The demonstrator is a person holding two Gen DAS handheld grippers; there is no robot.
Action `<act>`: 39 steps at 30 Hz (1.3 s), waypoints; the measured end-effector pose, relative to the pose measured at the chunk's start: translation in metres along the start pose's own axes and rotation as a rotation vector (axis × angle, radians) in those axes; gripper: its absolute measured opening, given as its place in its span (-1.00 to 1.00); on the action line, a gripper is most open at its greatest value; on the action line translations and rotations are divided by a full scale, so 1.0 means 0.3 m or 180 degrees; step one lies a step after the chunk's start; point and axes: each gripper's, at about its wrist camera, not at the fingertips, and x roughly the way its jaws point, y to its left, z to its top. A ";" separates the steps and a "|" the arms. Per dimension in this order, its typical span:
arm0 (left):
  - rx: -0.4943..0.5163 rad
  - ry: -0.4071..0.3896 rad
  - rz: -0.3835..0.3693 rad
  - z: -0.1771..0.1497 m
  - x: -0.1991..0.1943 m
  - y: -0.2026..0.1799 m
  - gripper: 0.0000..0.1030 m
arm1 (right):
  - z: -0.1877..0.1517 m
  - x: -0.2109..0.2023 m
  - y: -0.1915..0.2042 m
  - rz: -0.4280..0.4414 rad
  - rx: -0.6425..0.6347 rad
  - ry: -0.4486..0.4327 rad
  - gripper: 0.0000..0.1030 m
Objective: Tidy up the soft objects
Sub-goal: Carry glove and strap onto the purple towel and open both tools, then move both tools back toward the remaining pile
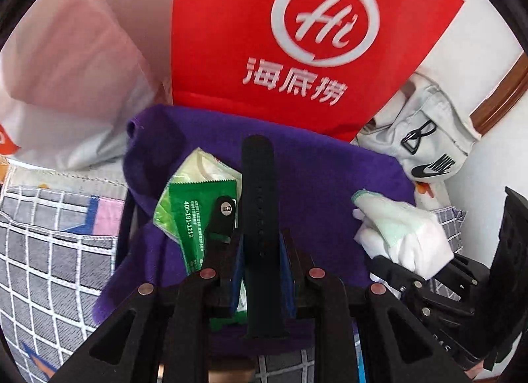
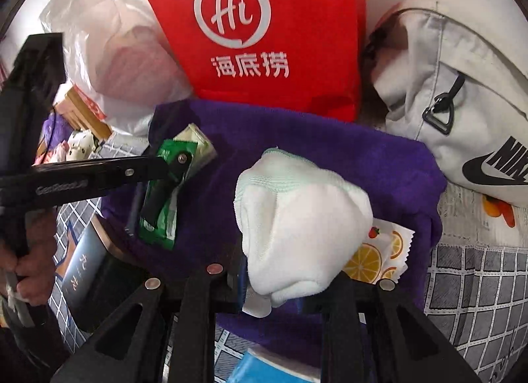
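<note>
A purple towel (image 1: 330,191) (image 2: 330,152) lies spread on a grid-patterned cover. My left gripper (image 1: 262,251) is shut on a black perforated strap (image 1: 259,185), which sticks out forward over the towel. Beside the strap, a green wipes packet (image 1: 194,204) (image 2: 165,152) rests on the towel. My right gripper (image 2: 293,280) is shut on a bunched white glove with a green cuff (image 2: 297,218) (image 1: 402,231), held low over the towel's right part. The glove hides the right fingertips. A fruit-printed sachet (image 2: 379,254) lies under the glove.
A red bag with a white logo (image 1: 297,36) (image 2: 264,36) stands behind the towel. A grey Nike bag (image 1: 425,138) (image 2: 462,86) sits at the right, a white plastic bag (image 1: 66,69) at the left. A blue box (image 2: 82,267) lies near a person's hand (image 2: 29,267).
</note>
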 end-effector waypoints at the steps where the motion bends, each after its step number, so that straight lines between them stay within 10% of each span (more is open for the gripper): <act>1: -0.0001 0.0004 -0.0005 -0.005 0.012 0.003 -0.61 | -0.002 0.008 -0.002 -0.0009 0.0000 0.0024 -0.53; 12: -0.0026 0.0133 -0.0017 -0.018 0.061 0.027 -0.61 | -0.009 0.079 -0.012 0.0000 0.0055 0.0158 -0.49; 25: 0.0080 0.0202 -0.0025 0.000 0.091 -0.015 -0.61 | 0.000 0.022 0.006 0.0028 -0.0029 -0.0064 0.30; 39: 0.0079 0.0109 -0.0029 0.014 0.049 -0.014 -0.35 | 0.005 -0.076 -0.010 -0.0050 0.0080 -0.0397 0.38</act>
